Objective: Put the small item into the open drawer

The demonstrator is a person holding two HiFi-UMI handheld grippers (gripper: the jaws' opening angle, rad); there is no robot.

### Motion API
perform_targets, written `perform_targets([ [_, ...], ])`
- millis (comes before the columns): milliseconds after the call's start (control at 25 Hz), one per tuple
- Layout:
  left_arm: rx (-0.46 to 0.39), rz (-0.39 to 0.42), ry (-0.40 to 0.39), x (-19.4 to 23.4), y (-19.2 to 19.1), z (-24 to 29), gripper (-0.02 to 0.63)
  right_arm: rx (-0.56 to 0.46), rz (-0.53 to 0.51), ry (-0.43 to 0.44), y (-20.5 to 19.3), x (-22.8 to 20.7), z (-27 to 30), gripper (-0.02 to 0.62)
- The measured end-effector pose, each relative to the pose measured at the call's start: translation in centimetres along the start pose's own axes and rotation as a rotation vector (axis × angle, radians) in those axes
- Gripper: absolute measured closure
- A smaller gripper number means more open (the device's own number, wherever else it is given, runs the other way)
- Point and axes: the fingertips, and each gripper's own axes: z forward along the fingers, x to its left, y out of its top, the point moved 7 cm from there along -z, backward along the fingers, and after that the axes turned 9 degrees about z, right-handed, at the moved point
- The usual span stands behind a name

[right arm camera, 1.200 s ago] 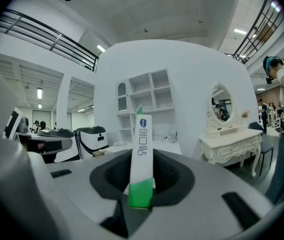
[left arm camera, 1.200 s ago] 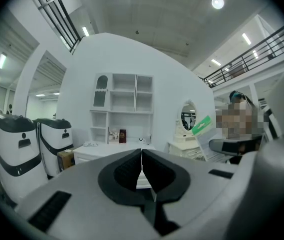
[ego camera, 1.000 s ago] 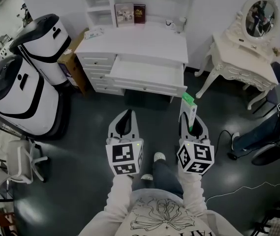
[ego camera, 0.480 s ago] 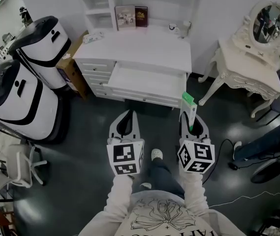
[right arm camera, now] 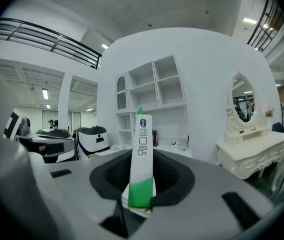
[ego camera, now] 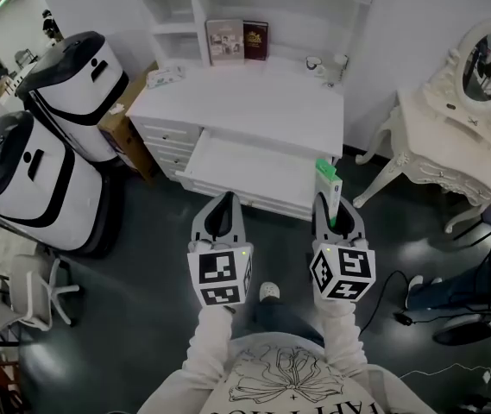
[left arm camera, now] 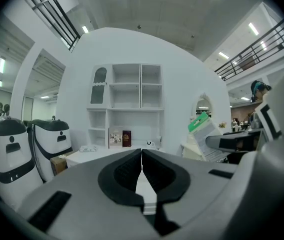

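A slim white and green box (ego camera: 330,190) stands between the jaws of my right gripper (ego camera: 334,216), which is shut on it; in the right gripper view the box (right arm camera: 142,159) sticks up and forward from the pads. The white desk (ego camera: 254,93) has its wide drawer (ego camera: 254,169) pulled out, just ahead of both grippers. The box's far end hangs over the drawer's front right corner. My left gripper (ego camera: 220,216) is shut with nothing in it, short of the drawer front; its jaws meet in the left gripper view (left arm camera: 142,171).
Two large white and black machines (ego camera: 29,145) stand at the left. A white dressing table with an oval mirror (ego camera: 461,145) is at the right. Two books (ego camera: 238,40) lean in the desk's shelf. A seated person's legs (ego camera: 452,287) and cables lie on the dark floor at right.
The desk and its open drawer have come closer and lower in the head view as I walk forward. Both grippers keep their pose, the box still held.
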Motion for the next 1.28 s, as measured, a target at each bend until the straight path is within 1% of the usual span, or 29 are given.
perform_targets([
  [280,0.017,-0.013,0.046,0.2,0.5,5.6,0.6,0.02,-0.003,0.04,1.0,-2.7,5.8,0.506],
  [680,0.061,-0.021,0.063,0.7,0.3,10.1,0.6,0.064,0.019,0.06,0.9,-4.4,10.7,0.506],
  [960,0.089,-0.019,0.058,2.0,-0.3,13.7,0.6,0.092,0.036,0.05,0.4,-4.9,14.7,0.506],
  [1280,0.097,-0.023,0.023,5.3,-0.6,19.9,0.6,0.104,0.049,0.026,0.3,-4.7,20.9,0.506],
])
